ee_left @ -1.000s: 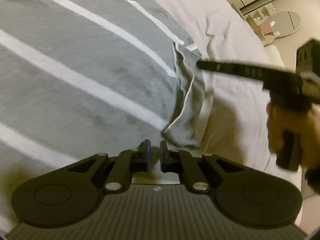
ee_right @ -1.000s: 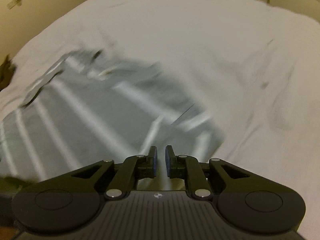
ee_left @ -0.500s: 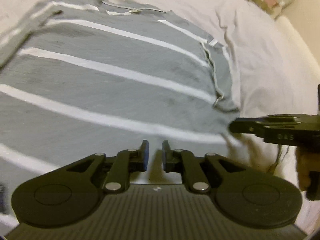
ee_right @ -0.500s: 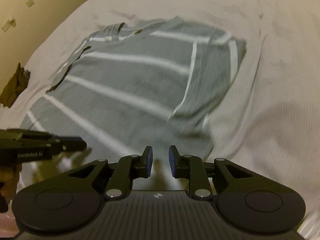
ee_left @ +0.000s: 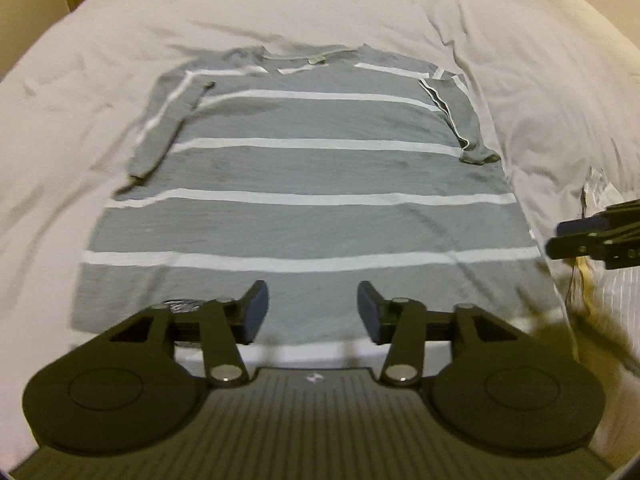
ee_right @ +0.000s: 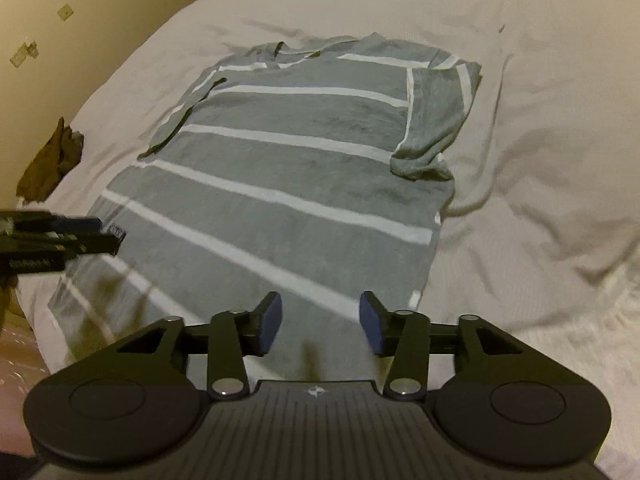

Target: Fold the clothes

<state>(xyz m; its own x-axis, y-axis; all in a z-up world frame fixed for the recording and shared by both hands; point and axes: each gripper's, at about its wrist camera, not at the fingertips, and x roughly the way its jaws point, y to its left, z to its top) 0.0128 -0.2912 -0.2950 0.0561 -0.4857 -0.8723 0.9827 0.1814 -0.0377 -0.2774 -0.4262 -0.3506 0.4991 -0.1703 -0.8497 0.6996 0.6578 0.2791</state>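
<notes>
place: home bedroom | evidence: wide bed (ee_left: pixel 520 60) under rumpled white bedding, striped shirt (ee_left: pixel 312 168) spread on it

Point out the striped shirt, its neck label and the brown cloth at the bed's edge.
striped shirt (ee_left: pixel 312 168), left wrist view, middle of the chest.
neck label (ee_left: pixel 315 60), left wrist view, tag inside the collar.
brown cloth (ee_right: pixel 50 166), right wrist view, its crumpled middle.

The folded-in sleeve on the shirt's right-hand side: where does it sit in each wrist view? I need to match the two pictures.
Left wrist view: the sleeve lies folded along the shirt's right edge, upper right of centre.
Right wrist view: the sleeve lies over the shirt's right side, upper right of centre, looking wider.
Shared landmark: the neckline at the shirt's far end.
</notes>
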